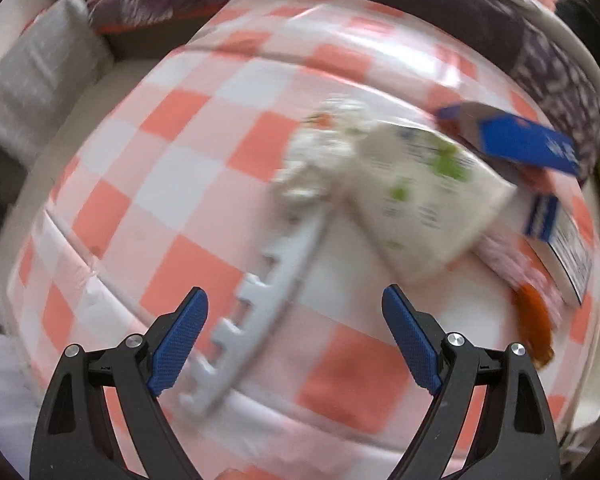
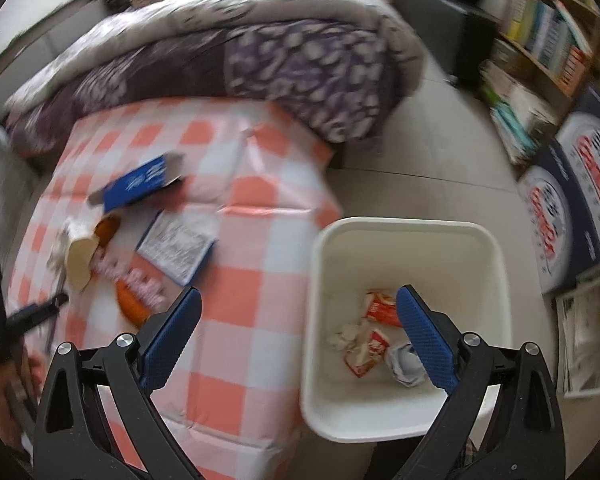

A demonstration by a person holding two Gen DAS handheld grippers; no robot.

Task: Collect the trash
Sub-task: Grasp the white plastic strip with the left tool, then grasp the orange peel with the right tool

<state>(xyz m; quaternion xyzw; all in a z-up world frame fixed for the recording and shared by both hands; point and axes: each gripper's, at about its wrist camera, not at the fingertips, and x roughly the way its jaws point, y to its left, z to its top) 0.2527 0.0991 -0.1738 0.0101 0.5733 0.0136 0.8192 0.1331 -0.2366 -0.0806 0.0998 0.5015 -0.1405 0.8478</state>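
Note:
Trash lies on a table with a pink checked cloth [image 1: 180, 184]: a grey toothed plastic strip [image 1: 260, 312], a crumpled white tissue [image 1: 320, 152], a cream carton [image 1: 420, 196], a blue box [image 1: 528, 144], a white-and-blue packet [image 1: 560, 244] and an orange wrapper [image 1: 534, 320]. My left gripper [image 1: 296, 340] is open just above the strip. My right gripper [image 2: 298, 340] is open and empty above the edge of a white bin [image 2: 404, 232] that holds red wrappers [image 2: 380, 304] and crumpled paper. The same trash shows in the right wrist view, with the blue box [image 2: 140, 180] and packet [image 2: 176, 246].
A purple patterned quilt [image 2: 260, 56] lies on the bed behind the table. A bookshelf [image 2: 540, 48] and blue-and-white cartons [image 2: 572, 200] stand on the right on a tiled floor. A grey cushion [image 1: 32, 76] is at the left.

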